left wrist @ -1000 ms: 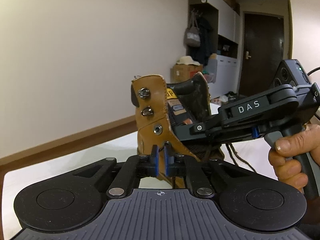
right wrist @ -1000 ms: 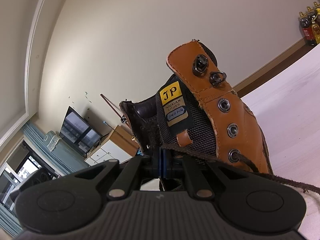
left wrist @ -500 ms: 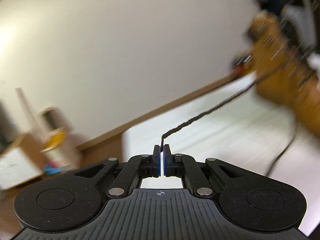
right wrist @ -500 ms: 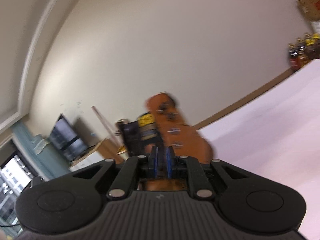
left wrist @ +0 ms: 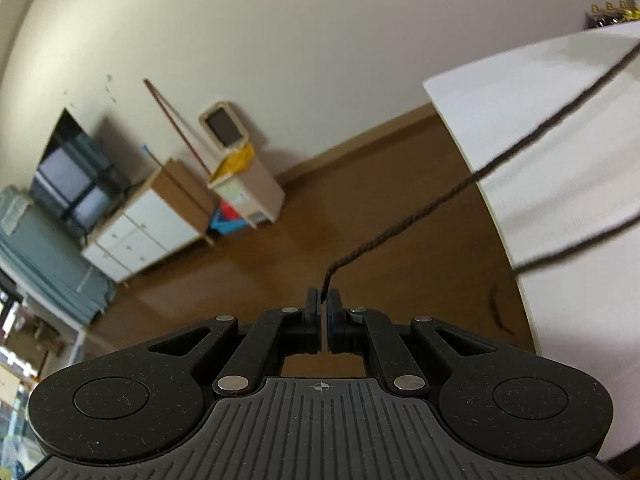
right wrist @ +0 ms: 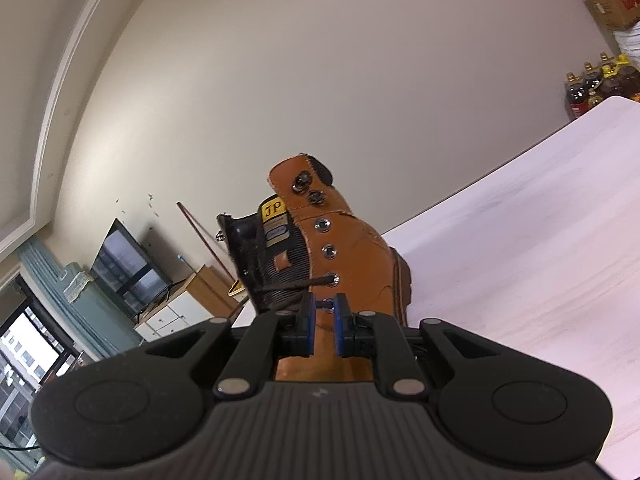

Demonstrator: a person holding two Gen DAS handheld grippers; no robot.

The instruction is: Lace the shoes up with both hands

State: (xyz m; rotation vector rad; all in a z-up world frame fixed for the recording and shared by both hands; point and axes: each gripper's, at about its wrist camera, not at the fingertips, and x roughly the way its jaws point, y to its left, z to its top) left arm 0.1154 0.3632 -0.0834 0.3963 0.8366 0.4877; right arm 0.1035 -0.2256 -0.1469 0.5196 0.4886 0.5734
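Mid-lacing, pull-through step: my left gripper (left wrist: pixel 323 300) is clamped on the dark lace (left wrist: pixel 460 188), drawn taut out past the white table (left wrist: pixel 560 152) edge. My right gripper (right wrist: pixel 323 308) has its jaws apart, empty, just in front of the tan boot (right wrist: pixel 352 248) standing on the table. Upper eyelets (right wrist: pixel 323 225) look unlaced; next I'd feed the lace end to one.

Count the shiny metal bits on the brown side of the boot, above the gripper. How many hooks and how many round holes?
Hooks: 2
Round holes: 3
Total: 5
One more hole may sit low down by the right gripper, but it is too hidden to count.
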